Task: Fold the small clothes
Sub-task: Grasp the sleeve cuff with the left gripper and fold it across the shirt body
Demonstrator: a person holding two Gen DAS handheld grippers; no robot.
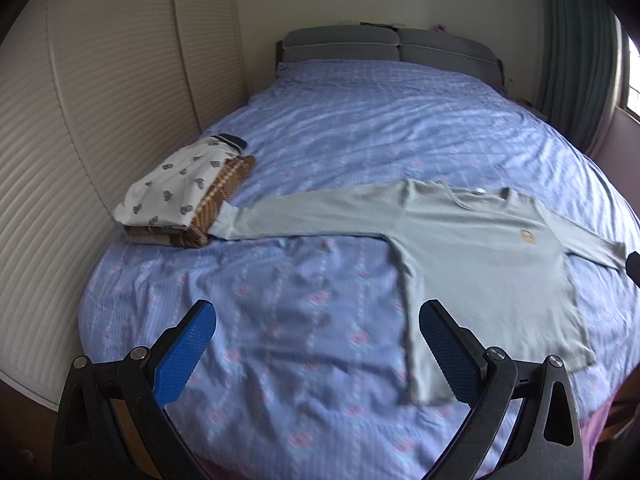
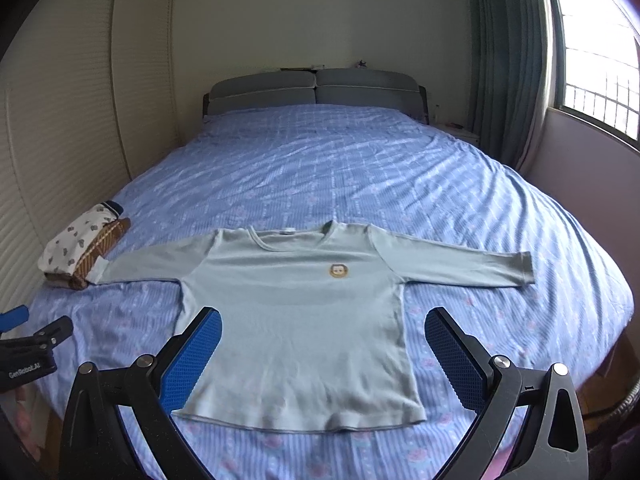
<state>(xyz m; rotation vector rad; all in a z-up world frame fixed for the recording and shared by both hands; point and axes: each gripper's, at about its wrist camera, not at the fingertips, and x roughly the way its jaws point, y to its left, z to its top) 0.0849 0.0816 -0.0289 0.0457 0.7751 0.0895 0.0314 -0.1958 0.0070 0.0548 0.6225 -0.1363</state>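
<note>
A pale green long-sleeved shirt (image 2: 296, 320) lies flat and face up on the bed, sleeves spread, a small round face print on its chest; it also shows in the left wrist view (image 1: 480, 264). My right gripper (image 2: 322, 322) is open and empty, held above the shirt's lower body. My left gripper (image 1: 318, 320) is open and empty, held above the sheet by the shirt's left hem edge, and shows at the left edge of the right wrist view (image 2: 28, 332). The shirt's left cuff touches a stack of folded clothes (image 1: 184, 196).
The bed (image 2: 360, 168) has a blue floral sheet and a grey headboard (image 2: 316, 90). The folded stack (image 2: 80, 250) sits at the bed's left edge by a louvred wardrobe (image 1: 100, 100). A window and curtain (image 2: 516, 60) stand at the right.
</note>
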